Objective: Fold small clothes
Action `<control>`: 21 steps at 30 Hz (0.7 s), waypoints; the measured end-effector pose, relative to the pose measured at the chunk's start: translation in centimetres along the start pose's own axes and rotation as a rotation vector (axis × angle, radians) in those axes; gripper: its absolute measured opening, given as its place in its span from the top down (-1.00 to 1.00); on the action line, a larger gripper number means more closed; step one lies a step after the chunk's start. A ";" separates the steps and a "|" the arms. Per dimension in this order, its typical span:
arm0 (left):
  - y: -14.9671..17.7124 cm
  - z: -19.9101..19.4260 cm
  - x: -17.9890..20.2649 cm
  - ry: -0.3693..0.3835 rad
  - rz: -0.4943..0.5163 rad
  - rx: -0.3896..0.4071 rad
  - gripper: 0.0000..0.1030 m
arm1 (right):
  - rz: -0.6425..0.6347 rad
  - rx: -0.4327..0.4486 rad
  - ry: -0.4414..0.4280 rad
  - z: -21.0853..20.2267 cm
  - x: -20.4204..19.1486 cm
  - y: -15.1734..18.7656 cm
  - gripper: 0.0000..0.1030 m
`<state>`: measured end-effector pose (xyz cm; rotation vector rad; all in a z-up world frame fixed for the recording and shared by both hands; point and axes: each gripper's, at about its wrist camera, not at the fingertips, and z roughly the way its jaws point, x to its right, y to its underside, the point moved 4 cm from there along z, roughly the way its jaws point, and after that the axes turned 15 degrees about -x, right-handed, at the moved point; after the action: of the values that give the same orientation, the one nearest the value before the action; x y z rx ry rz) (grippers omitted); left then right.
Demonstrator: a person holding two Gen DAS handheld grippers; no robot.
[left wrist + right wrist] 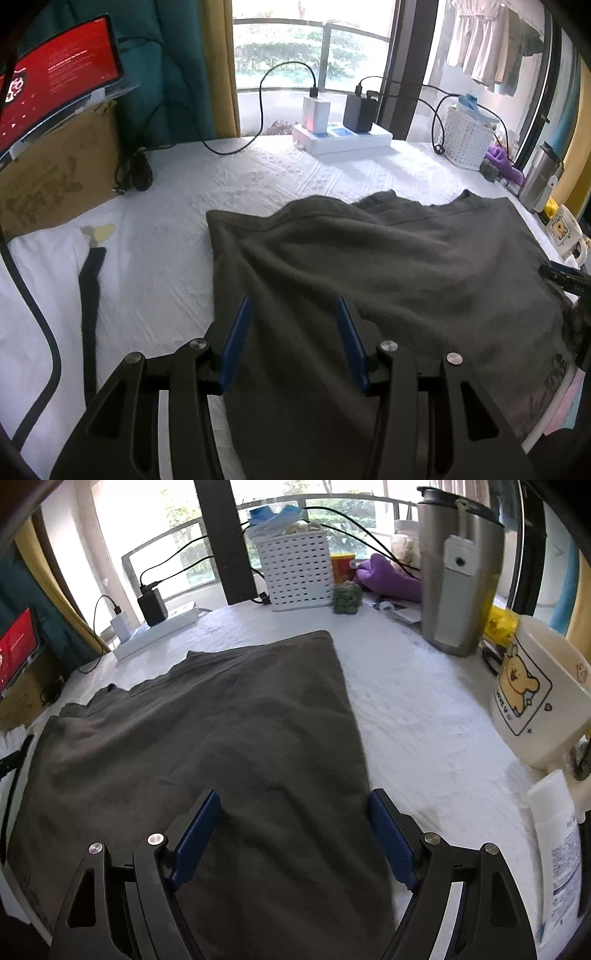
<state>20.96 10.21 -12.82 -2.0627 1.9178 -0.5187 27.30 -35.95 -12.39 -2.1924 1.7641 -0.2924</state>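
Grey cloth [369,266] flat on bench [177,266], mug [535,698] right of cloth. Left tool [293,314] half open, right tool [295,812] wide; both empty above cloth.

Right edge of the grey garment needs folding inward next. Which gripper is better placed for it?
Right, probably. The right gripper stands open straddling the grey garment at its right edge, white cloth beside it. The left gripper, open too, sits nearer the garment's left side.
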 end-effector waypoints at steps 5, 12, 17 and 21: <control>0.5 1.1 1.3 -0.002 0.033 -0.043 0.07 | -0.010 0.013 0.009 0.1 -0.2 0.0 -0.60; 0.4 1.1 2.3 -0.008 0.049 -0.049 0.07 | -0.011 0.024 0.009 -0.1 -0.1 0.1 -0.38; 0.2 1.1 3.1 -0.010 0.069 -0.049 0.07 | -0.011 0.030 0.003 -0.1 -0.1 0.1 -0.19; 0.2 1.0 3.6 -0.006 0.082 -0.048 0.07 | 0.004 0.037 -0.006 -0.2 0.2 0.1 0.45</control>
<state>21.40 6.59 -13.60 -2.0025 2.0201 -0.4512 27.13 -36.19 -12.23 -2.1623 1.7454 -0.3147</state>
